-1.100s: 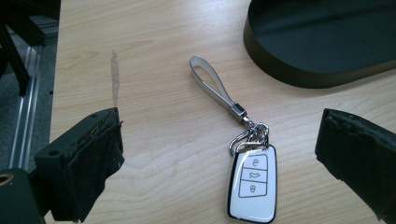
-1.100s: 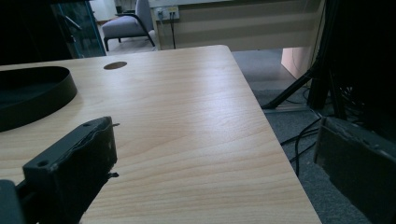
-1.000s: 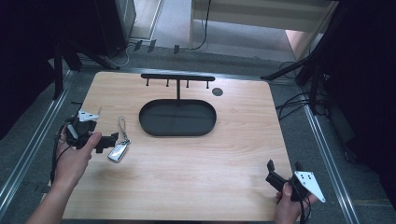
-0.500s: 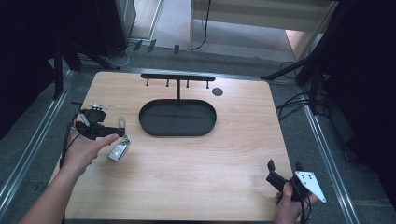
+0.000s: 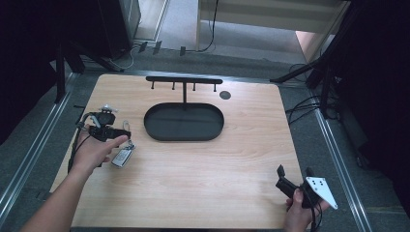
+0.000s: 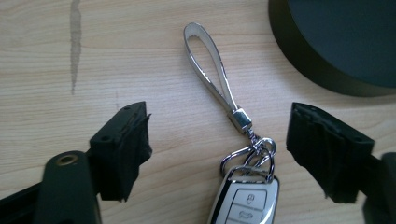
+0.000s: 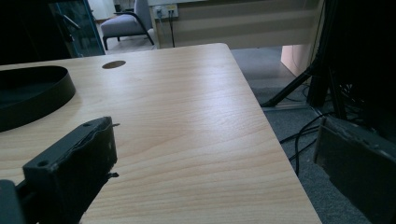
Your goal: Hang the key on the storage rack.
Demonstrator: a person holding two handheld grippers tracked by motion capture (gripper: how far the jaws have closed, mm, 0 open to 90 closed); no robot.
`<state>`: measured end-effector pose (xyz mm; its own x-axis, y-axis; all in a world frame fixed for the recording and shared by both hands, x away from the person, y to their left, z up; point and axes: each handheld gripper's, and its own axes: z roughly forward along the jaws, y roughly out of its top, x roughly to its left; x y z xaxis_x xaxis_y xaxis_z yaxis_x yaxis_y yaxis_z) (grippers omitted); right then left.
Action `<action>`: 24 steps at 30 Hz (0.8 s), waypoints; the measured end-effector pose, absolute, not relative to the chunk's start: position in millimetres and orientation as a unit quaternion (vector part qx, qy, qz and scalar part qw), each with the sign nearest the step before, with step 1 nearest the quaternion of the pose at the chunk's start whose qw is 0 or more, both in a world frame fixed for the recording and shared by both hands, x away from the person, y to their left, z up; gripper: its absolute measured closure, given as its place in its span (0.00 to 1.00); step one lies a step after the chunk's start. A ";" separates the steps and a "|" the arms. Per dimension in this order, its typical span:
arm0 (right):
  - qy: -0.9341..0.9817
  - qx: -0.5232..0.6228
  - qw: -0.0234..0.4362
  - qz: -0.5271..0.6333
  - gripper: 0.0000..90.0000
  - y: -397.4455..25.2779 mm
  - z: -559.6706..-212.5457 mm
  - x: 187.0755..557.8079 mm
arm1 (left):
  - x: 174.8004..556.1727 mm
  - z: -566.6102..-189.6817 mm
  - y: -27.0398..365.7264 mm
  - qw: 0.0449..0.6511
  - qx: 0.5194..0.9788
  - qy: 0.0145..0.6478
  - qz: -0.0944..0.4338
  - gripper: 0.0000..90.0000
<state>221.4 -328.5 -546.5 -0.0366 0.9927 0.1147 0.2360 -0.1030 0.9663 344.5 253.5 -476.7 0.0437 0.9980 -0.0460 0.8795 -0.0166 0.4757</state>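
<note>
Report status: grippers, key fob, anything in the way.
Left gripper open, straddling the key fob on the table. Right gripper open, idle at the near right corner. Black tray beside the fob, apart; nothing blocking.

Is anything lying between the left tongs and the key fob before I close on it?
Nothing visible. The left tongs stand open with the key fob's ring and strap on bare table between the jaws; the black tray sits off to one side.

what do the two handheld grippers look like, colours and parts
Both are black with two blocky jaws faced in worn, frayed black padding. The left gripper has a brass-coloured rivet on one jaw arm and a black cable trailing off. The right gripper carries a pale grey three-cornered plate with dark dots.
</note>
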 end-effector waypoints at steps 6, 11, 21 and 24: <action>0.538 0.570 0.397 0.478 0.00 -329.5 -546.5 221.6 | 357.8 -484.6 249.3 0.181 0.684 0.698 0.109 0.47; 0.536 0.574 0.391 0.479 0.00 -329.8 -546.3 221.5 | 366.0 -490.1 245.4 0.164 0.678 0.711 0.092 0.58; 0.537 0.574 0.391 0.478 0.00 -330.2 -546.3 222.1 | 376.6 -499.1 241.6 0.151 0.672 0.724 0.049 0.77; 0.536 0.575 0.392 0.478 0.00 -330.3 -546.3 222.0 | 377.0 -499.6 238.8 0.140 0.677 0.721 0.056 0.84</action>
<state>222.0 -330.3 -546.3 -0.0327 0.9910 0.1296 0.2422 -0.1179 0.9630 377.0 238.8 -499.6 -0.0448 0.9909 -0.1267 0.9596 0.0780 0.2702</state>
